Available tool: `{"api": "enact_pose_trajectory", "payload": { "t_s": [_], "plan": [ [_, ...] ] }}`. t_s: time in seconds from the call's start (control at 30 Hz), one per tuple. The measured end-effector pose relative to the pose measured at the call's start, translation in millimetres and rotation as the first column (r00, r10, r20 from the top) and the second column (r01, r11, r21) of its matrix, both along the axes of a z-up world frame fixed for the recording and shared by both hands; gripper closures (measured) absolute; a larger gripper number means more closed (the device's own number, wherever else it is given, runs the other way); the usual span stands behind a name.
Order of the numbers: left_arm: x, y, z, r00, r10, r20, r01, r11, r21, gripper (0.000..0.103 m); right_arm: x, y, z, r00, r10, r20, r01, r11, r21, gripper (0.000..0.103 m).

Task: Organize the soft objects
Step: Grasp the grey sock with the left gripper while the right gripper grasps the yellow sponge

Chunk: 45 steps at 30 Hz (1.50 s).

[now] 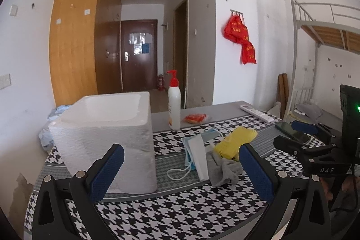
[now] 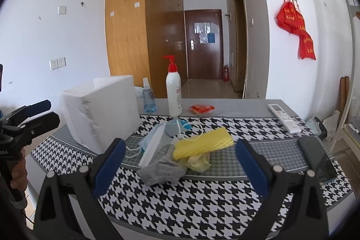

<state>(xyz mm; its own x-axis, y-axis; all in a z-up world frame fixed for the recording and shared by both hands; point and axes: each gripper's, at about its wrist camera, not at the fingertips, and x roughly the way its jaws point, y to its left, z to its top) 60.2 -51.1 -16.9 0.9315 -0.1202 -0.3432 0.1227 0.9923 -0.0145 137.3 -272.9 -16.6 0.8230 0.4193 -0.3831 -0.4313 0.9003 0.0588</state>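
Observation:
A pile of soft things lies on the houndstooth tablecloth (image 2: 180,206): a grey sock (image 2: 160,169) (image 1: 222,169), a yellow foam net (image 2: 203,142) (image 1: 235,141), blue face masks (image 2: 149,142) (image 1: 198,151) and a crumpled yellowish bag (image 2: 199,162). A white foam box (image 1: 105,127) (image 2: 101,114) stands open-topped to the left of the pile. My left gripper (image 1: 181,169) is open and empty, low over the cloth in front of the box and pile. My right gripper (image 2: 180,164) is open and empty, just before the sock; it also shows in the left wrist view (image 1: 292,135).
A white pump bottle with a red top (image 2: 173,91) (image 1: 174,105), a blue spray bottle (image 2: 148,96), a red packet (image 2: 201,109), a white remote (image 2: 284,117) and a dark phone (image 2: 319,158) sit on the table. A bunk bed frame (image 1: 315,21) stands at right.

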Motion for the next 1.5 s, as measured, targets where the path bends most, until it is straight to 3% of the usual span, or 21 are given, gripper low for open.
{"api": "enact_pose_trajectory", "payload": {
  "t_s": [0.7, 1.27, 1.5],
  "plan": [
    [37.5, -39.7, -37.9, 0.983, -0.099, -0.157, 0.102, 0.995, 0.01, 0.001, 37.4, -12.4, -25.5, 0.992, -0.039, -0.121, 0.038, 0.999, -0.016, 0.003],
    [71.4, -65.0, -61.9, 0.956, -0.141, -0.258, 0.159, 0.986, 0.051, 0.001, 83.5, -22.1, -40.7, 0.964, -0.075, -0.254, 0.084, 0.996, 0.024, 0.004],
    [80.5, -79.4, -69.1, 0.939, -0.183, -0.29, 0.208, 0.976, 0.059, 0.012, 99.4, -26.2, -46.5, 0.951, -0.096, -0.294, 0.107, 0.994, 0.022, 0.006]
  ]
}}
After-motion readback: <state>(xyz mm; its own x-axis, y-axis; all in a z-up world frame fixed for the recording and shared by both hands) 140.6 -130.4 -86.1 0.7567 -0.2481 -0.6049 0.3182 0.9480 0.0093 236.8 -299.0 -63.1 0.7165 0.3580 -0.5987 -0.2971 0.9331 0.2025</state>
